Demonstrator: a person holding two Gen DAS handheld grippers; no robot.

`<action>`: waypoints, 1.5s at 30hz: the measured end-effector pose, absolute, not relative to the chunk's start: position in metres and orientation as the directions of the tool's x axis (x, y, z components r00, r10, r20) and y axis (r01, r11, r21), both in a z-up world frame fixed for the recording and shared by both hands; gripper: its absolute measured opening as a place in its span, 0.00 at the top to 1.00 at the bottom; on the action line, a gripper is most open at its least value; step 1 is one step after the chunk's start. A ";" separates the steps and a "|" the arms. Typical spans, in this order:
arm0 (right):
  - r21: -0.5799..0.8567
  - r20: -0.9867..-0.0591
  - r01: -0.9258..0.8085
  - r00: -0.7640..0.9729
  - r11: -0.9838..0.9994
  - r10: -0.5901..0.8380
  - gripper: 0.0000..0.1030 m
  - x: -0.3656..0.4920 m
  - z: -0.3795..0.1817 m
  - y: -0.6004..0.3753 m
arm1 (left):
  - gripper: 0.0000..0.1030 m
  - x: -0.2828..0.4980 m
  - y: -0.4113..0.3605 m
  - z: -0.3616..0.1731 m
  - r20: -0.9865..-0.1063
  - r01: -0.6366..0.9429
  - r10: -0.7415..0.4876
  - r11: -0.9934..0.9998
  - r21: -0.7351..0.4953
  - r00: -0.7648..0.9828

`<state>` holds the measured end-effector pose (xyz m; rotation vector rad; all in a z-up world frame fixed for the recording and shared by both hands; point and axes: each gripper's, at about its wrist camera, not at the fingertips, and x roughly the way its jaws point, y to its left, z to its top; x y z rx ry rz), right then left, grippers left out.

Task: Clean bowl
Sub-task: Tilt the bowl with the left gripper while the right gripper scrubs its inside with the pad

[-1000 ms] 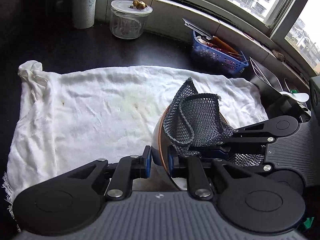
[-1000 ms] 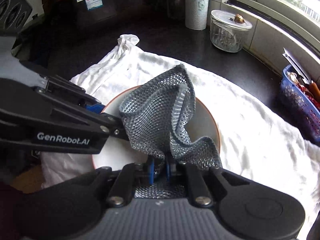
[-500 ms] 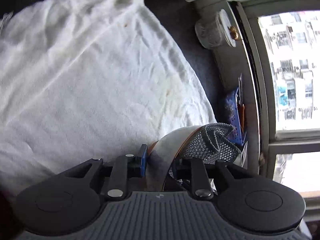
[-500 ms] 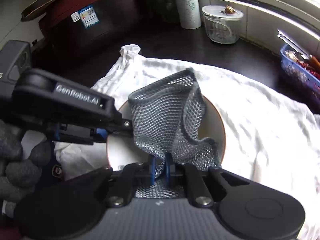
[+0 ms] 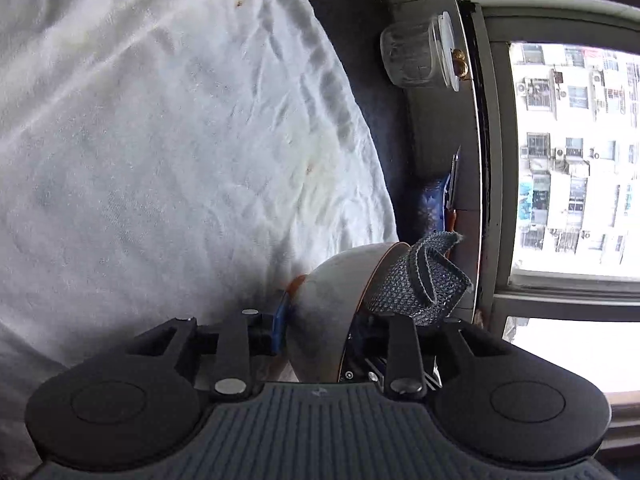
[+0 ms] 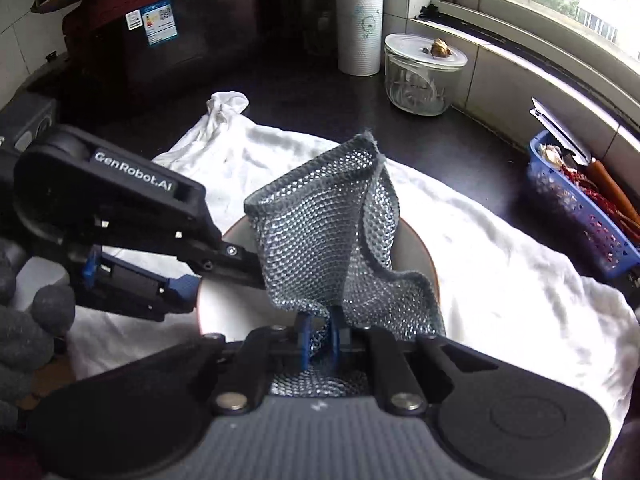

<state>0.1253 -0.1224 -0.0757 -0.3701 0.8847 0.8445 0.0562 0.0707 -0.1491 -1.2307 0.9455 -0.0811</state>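
Inside the bowl point(image 6: 412, 252), which the left gripper point(image 5: 320, 320) pinches by its rim above the towel point(image 6: 500, 264), hangs the mesh cloth point(image 6: 332, 240) clamped by the right gripper point(image 6: 320, 336), so wiping looks underway, unfinished.

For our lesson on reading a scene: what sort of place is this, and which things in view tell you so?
Most likely a home kitchen counter by a window. A paper towel roll and a lidded glass jar stand on the dark counter, and a bowl is being wiped with a mesh cloth.
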 end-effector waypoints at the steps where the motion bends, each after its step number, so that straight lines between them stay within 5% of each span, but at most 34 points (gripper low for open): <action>1: 0.052 -0.800 -0.775 0.345 0.629 0.491 0.90 0.125 -0.076 -0.123 | 0.71 0.058 0.068 -0.143 -0.583 -0.394 -0.523 0.435 -0.810 0.622; 3: 0.059 -0.802 -0.775 0.338 0.630 0.492 0.90 0.123 -0.077 -0.125 | 0.70 0.063 0.060 -0.127 -0.640 -0.321 -0.491 0.585 -0.745 0.591; 6: 0.060 -0.802 -0.775 0.338 0.629 0.492 0.90 0.119 -0.078 -0.131 | 0.73 0.076 0.021 -0.086 -0.773 -0.036 -0.320 0.914 -0.404 0.548; 7: 0.057 -0.801 -0.775 0.340 0.629 0.493 0.90 0.117 -0.078 -0.131 | 0.86 0.078 0.007 -0.077 -0.793 0.056 -0.268 0.957 -0.284 0.548; 12: 0.029 -0.797 -0.779 0.360 0.626 0.485 0.91 0.109 -0.075 -0.129 | 0.88 0.065 -0.034 -0.068 -0.803 0.273 -0.109 0.960 0.069 0.586; 14: 0.023 -0.796 -0.777 0.367 0.630 0.482 0.91 0.106 -0.073 -0.129 | 0.88 0.059 -0.030 -0.068 -0.801 0.238 -0.120 0.971 0.028 0.586; 22: 0.064 -0.802 -0.740 0.361 0.669 0.476 0.92 0.108 -0.076 -0.129 | 0.88 0.054 0.035 -0.095 -0.733 -0.137 -0.370 0.837 -0.529 0.570; 30: 0.195 -0.774 -0.730 0.296 0.655 0.560 0.92 0.104 -0.069 -0.129 | 0.83 0.029 0.087 -0.160 -0.545 -0.464 -0.530 0.291 -0.837 0.650; 34: 0.124 -0.775 -0.771 0.317 0.624 0.546 0.92 0.097 -0.064 -0.119 | 0.83 0.024 0.088 -0.169 -0.514 -0.479 -0.533 0.216 -0.851 0.672; 39: -0.002 -0.794 -0.804 0.362 0.595 0.487 0.94 0.091 -0.067 -0.111 | 0.83 0.035 0.070 -0.141 -0.605 -0.340 -0.506 0.522 -0.782 0.615; 45: 0.022 -0.826 -0.803 0.321 0.596 0.463 0.94 0.091 -0.079 -0.126 | 0.83 0.046 0.019 -0.092 -0.803 -0.045 -0.270 0.938 -0.345 0.531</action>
